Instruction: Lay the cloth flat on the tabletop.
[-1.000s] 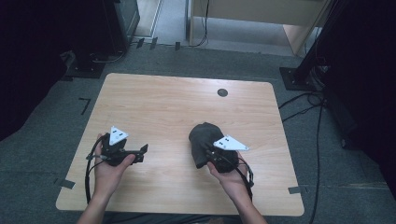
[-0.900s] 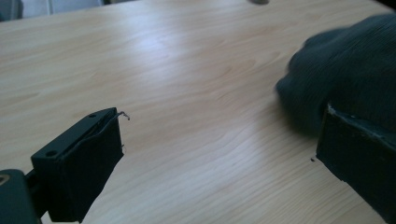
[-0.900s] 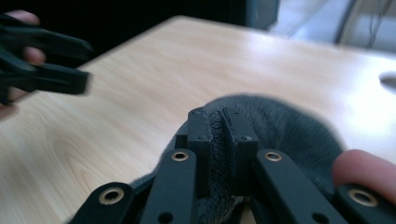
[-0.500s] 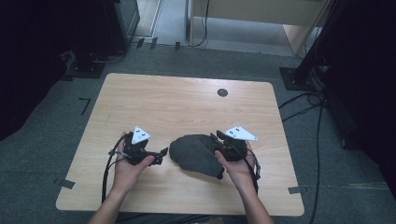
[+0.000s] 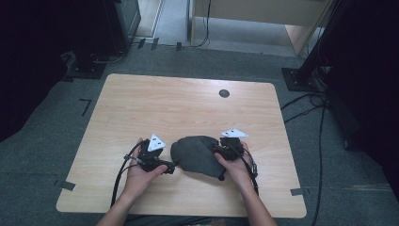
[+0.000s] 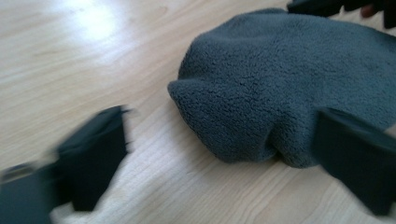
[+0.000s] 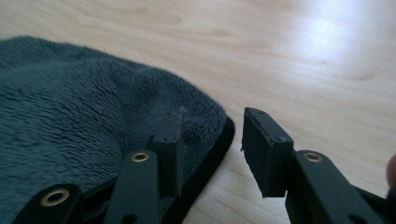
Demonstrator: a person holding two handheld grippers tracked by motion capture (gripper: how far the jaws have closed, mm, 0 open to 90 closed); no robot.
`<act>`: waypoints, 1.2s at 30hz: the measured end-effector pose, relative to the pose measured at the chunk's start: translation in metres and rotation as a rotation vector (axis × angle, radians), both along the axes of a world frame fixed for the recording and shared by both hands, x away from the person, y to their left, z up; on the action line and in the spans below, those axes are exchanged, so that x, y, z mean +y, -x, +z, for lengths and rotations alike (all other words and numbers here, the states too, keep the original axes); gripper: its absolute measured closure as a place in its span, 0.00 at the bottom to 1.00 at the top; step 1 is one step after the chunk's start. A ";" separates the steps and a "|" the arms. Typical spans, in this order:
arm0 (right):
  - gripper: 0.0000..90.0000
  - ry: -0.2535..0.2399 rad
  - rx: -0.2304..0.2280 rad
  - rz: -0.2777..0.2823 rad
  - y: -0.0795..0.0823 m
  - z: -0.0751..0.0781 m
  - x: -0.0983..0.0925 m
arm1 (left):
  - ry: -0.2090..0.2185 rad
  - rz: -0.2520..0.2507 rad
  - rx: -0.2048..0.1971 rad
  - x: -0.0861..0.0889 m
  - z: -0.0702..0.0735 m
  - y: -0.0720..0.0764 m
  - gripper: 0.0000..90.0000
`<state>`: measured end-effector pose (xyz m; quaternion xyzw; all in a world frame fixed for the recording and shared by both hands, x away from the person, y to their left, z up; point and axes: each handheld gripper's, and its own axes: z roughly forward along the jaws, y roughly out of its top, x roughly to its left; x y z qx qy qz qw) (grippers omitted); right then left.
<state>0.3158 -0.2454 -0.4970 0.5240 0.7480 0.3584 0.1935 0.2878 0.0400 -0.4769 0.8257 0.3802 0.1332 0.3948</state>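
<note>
Both my grippers now flank the dark grey fleece cloth (image 5: pixel 197 155) near the pale wooden table's (image 5: pixel 188 108) front edge: the left gripper (image 6: pixel 224 154) has closed in, jaws wide around its corner, while the right gripper (image 7: pixel 210 149) has let go, jaws parted over the black hem, so I judge a re-grip comes next.

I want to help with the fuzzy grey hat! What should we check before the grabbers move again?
1. Left gripper open wide enough: ok, its jaws stand well apart around the edge of the grey fleece hat.
2. Right gripper open: ok, a gap shows between its jaws.
3. Right gripper holding the hat: not ok, one jaw rests on the fleece, the other stands off it.
4. Hat lying flat on the table: ok.
5. Left gripper lined up on the edge: cannot tell, that view is blurred.
</note>
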 end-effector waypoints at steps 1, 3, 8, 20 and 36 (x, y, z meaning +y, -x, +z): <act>0.68 -0.007 0.013 0.004 -0.002 -0.003 0.000 | 0.000 0.003 -0.008 0.000 0.000 0.001 0.18; 0.73 -0.025 0.038 0.011 -0.003 -0.009 0.001 | 0.003 -0.002 -0.008 0.000 0.000 0.001 0.16; 0.94 -0.102 0.047 0.052 0.001 -0.008 0.003 | 0.014 -0.010 -0.010 -0.003 0.002 0.004 0.17; 0.95 -0.223 -0.115 0.318 0.044 0.031 0.056 | 0.053 -0.049 0.008 -0.004 0.000 0.005 0.26; 0.96 -0.242 -0.279 0.191 0.050 0.064 0.020 | 0.081 -0.042 -0.070 0.013 0.015 0.008 0.94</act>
